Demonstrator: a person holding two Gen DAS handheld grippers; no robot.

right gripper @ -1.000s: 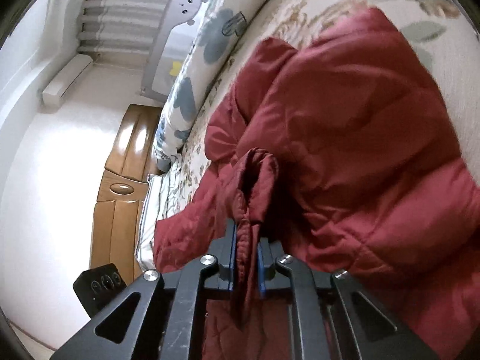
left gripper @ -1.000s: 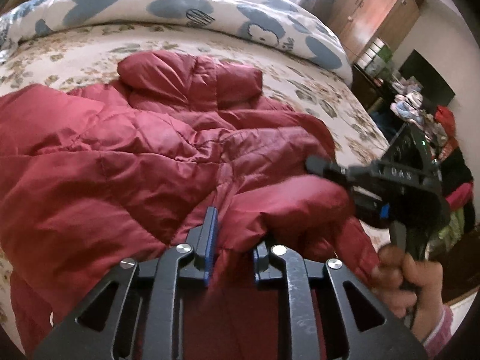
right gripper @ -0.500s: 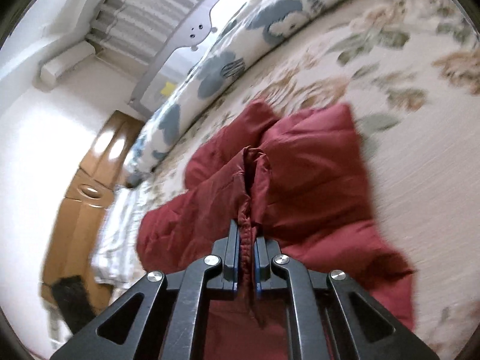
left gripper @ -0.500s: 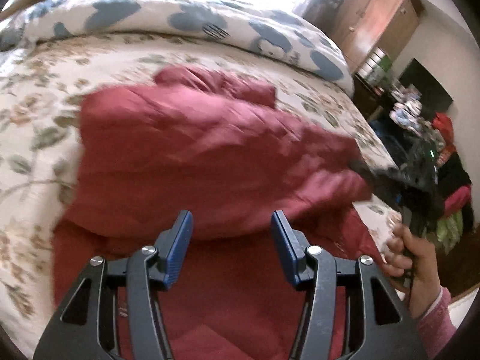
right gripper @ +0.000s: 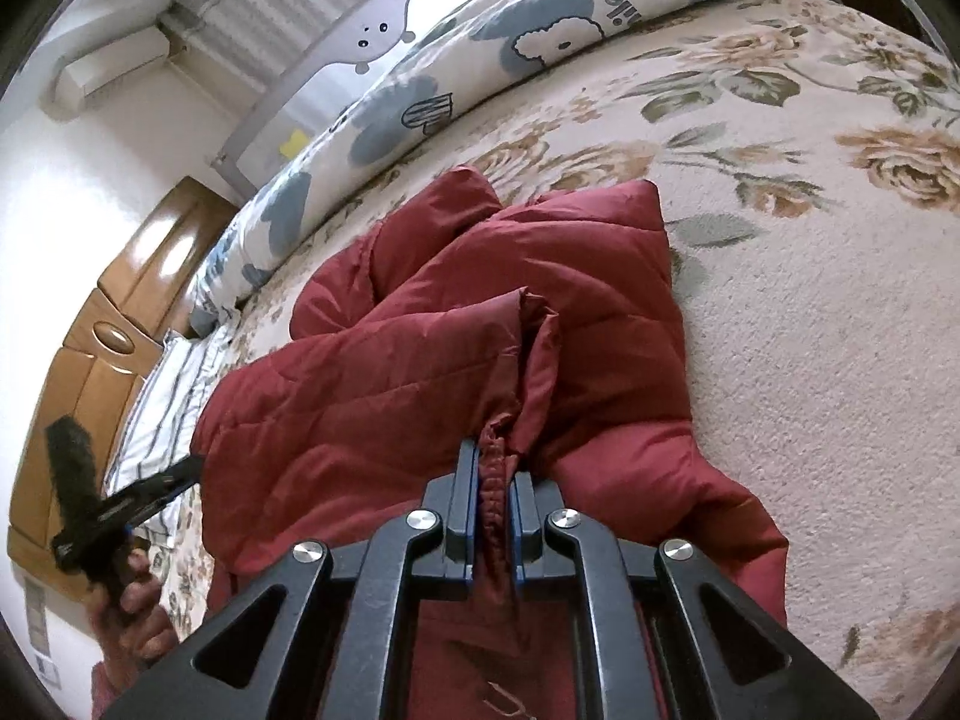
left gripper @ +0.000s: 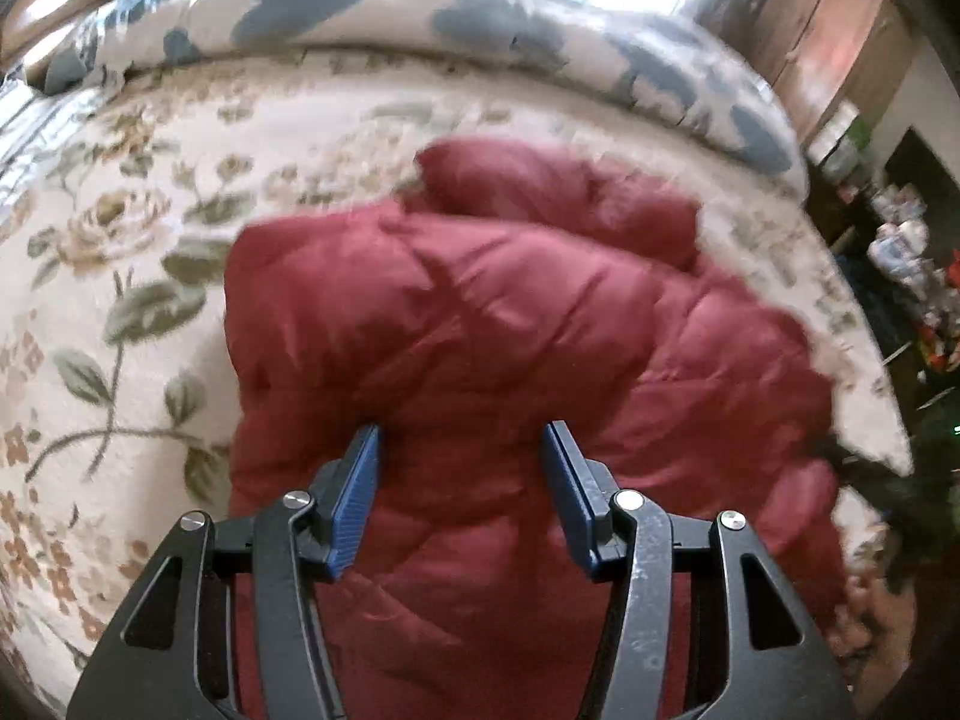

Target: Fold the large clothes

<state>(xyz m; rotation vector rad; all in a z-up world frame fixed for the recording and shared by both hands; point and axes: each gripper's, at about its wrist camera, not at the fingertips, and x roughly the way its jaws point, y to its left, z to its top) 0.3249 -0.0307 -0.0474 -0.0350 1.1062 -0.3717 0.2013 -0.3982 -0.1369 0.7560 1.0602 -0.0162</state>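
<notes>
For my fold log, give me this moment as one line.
stage: mid-fold | left gripper: open, over red puffer jacket | right gripper: shut on jacket edge | surface: floral bedspread

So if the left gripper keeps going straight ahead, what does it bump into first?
Most likely the red jacket. The left gripper is open and points right at its puffy top, with nothing in between. The picture is blurry, so the gap is hard to judge.

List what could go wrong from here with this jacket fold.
1. The right gripper pinches only a thin gathered edge of the red jacket; a tug could slip it free.
2. The left gripper is open, so the puffy folded layers may spring apart.
</notes>
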